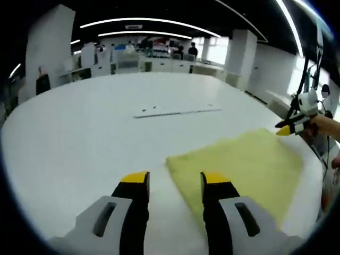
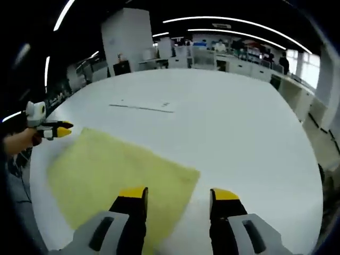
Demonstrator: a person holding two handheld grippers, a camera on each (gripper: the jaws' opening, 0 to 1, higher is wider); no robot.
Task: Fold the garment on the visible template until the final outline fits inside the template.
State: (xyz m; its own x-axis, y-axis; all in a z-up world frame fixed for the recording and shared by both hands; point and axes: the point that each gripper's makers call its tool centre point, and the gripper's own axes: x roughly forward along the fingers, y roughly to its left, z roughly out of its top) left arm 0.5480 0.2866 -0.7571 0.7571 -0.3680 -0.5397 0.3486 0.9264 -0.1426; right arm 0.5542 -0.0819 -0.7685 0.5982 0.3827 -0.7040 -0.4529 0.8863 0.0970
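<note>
One yellow garment [image 1: 241, 170] flat on white table [image 1: 95, 133]

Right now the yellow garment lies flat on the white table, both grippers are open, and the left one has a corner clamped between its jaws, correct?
Not quite. The yellow garment does lie flat on the white table and both grippers are open, but the left gripper clamps nothing: in the left gripper view its jaws stand apart, with the garment's corner lying between them, ungripped.
</note>
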